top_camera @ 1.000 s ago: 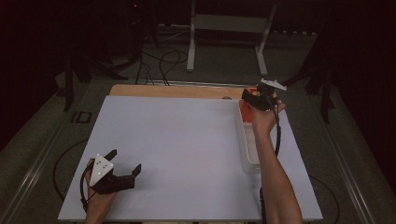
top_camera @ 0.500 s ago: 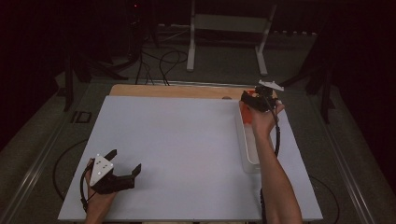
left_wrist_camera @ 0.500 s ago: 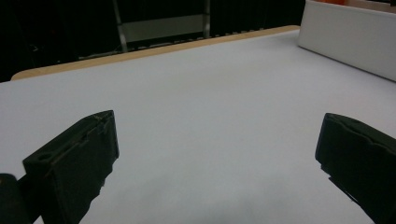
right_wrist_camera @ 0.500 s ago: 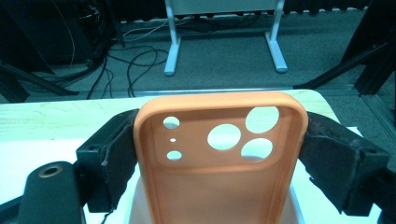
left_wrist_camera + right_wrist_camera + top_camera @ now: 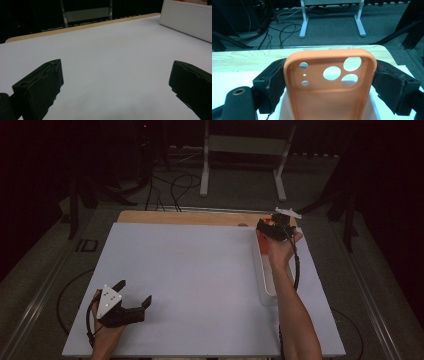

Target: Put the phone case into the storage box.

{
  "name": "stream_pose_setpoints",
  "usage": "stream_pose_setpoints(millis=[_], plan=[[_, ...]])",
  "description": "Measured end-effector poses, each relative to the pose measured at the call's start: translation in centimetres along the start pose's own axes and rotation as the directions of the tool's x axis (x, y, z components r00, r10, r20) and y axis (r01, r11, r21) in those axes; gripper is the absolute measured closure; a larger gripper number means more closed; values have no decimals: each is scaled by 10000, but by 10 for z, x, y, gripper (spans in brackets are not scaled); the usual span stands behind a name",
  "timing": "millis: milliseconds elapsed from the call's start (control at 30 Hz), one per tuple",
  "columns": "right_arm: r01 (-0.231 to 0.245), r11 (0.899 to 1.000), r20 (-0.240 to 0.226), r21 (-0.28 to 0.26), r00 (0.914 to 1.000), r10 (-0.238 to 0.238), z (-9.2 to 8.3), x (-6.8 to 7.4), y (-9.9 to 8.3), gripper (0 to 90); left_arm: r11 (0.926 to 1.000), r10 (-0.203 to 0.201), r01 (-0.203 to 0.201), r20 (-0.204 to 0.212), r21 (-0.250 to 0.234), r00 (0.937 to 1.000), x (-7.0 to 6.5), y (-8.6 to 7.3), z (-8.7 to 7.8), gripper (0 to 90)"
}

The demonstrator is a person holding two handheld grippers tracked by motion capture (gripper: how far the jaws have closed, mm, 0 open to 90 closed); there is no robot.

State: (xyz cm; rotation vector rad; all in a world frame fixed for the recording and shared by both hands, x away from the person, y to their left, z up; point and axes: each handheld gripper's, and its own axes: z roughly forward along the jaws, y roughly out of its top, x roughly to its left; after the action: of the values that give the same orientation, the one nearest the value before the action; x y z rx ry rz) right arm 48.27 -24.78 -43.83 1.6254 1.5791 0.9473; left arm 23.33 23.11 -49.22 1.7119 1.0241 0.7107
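An orange phone case (image 5: 329,85) with camera cut-outs is clamped between the jaws of my right gripper (image 5: 329,83), which is shut on its two long sides. In the high view that right gripper (image 5: 267,229) holds the orange case (image 5: 263,242) over the far end of a white tray (image 5: 261,280) at the table's right. My left gripper (image 5: 134,296) rests near the front left of the white table top (image 5: 190,270), open, with nothing between its jaws; its view shows its two black fingers (image 5: 40,87) spread wide above bare table, and the tray wall (image 5: 185,21) at the far right.
A strip of wooden board (image 5: 185,217) runs along the table's far edge. Beyond it on the dark floor lie cables (image 5: 172,185) and a white stand's legs (image 5: 242,165). The cable of the right gripper (image 5: 297,267) hangs beside the forearm.
The right gripper has shifted a little toward the far end of the tray with the orange case still in it. The left gripper has stayed put.
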Motion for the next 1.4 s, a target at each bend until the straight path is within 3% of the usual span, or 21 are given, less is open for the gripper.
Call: stream_pose_setpoints(millis=[633, 1400], plan=[[357, 9993, -25, -97, 9994, -357, 2, 4, -2, 160, 10000, 47, -48, 39, 19, 10000, -1, 0, 1, 3], [219, 9998, -114, -28, 9997, -219, 6, 4, -1, 141, 10000, 26, -26, 33, 19, 10000, 0, 0, 1, 3]])
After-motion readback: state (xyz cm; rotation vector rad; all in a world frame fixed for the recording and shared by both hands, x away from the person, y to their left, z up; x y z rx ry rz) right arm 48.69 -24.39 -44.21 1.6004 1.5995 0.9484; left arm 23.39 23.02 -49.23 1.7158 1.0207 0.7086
